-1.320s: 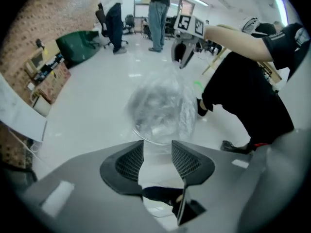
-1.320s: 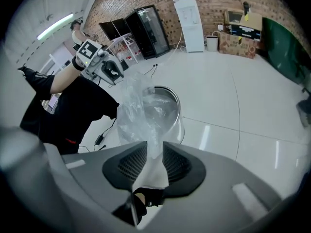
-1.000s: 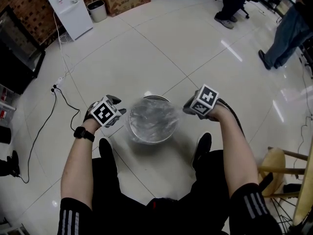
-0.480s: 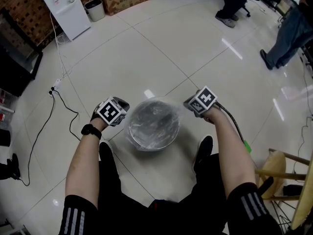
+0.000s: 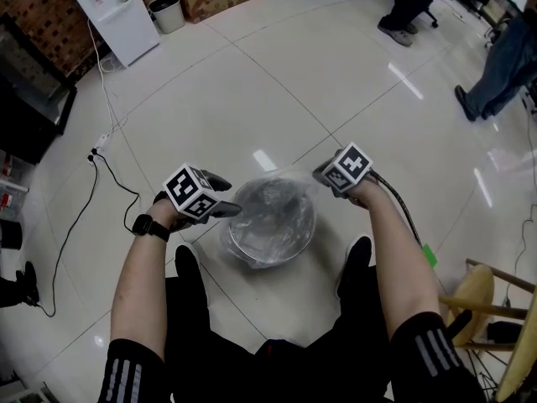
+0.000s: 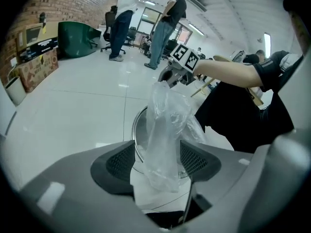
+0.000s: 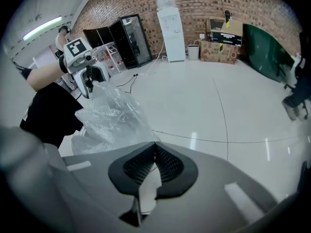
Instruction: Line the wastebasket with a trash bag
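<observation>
One wastebasket [image 5: 270,257], one bag [image 5: 281,198], left gripper [image 5: 225,211], right gripper [image 5: 321,175]

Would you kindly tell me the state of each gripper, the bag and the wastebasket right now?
left gripper: open, jaws just opened, trash bag between them.
right gripper: shut on the trash bag, holding it up.
trash bag: crumpled, partly inside the wastebasket.
wastebasket: upright on the floor.
</observation>
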Demonstrator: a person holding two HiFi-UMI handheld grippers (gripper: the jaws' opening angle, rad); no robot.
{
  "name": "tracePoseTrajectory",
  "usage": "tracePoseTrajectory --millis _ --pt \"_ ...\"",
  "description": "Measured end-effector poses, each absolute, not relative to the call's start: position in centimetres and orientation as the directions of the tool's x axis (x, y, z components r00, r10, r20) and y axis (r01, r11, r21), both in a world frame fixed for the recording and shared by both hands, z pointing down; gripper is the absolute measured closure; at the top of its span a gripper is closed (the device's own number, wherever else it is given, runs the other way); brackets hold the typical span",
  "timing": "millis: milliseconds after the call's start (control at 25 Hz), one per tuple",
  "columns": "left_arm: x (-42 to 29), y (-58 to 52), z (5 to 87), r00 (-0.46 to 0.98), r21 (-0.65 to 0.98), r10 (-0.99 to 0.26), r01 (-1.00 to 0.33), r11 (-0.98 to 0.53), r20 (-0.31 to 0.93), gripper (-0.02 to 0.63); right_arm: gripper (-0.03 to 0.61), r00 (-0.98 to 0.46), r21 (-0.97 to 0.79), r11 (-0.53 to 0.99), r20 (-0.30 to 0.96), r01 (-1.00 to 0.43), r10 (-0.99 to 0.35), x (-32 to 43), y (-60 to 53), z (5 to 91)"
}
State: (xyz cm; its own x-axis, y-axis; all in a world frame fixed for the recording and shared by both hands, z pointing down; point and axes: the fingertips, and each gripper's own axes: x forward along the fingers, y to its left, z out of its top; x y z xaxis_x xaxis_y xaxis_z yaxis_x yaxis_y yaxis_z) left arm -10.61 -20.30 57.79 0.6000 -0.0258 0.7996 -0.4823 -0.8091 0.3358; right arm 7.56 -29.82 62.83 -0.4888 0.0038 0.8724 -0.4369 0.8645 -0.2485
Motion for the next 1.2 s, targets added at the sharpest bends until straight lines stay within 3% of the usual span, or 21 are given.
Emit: tracePoseTrajectory --millis 120,240,280,640,760,920,1200 --pt "-10.5 -19.8 59.3 0.547 0.307 0.007 -0.459 -0.834 0.837 0.359 0.571 -0.495 -0.251 0.866 0.869 -0.431 0.006 7.0 -30.2 62.8" --pt "-11.9 -20.6 60.6 0.502 0.268 -0.019 -0.493 -0.828 0.865 0.592 0.571 -0.488 -0.253 0.868 0.873 -0.428 0.014 6.8 -30.2 63.1" --pt "-12.3 -21.0 60.7 0.494 0.255 -0.037 -0.510 -0.822 0.869 0.621 0.571 -0.483 -0.253 0.866 0.875 -0.431 0.016 6.9 -30.2 63.3" --pt "-14.8 -25.1 64.6 0.387 0.153 -0.172 -0.678 -0.719 0.906 0.620 0.571 -0.417 -0.217 0.859 0.909 -0.464 0.005 7.3 -30.3 67.0" --pt "-15.7 -24.6 67.3 0.331 0.137 -0.157 -0.712 -0.688 0.930 0.620 0.571 -0.386 -0.203 0.867 0.922 -0.456 0.013 7.4 -29.7 68.6" --pt "-16.7 -21.5 70.9 0.263 0.187 -0.025 -0.748 -0.637 0.965 0.620 0.571 -0.358 -0.229 0.851 0.932 -0.472 0.052 8.0 -28.4 71.0" --pt "-15.8 -21.5 73.1 0.267 0.169 -0.054 -0.740 -0.651 0.962 0.614 0.571 -0.378 -0.279 0.834 0.921 -0.476 0.092 7.8 -26.4 73.8"
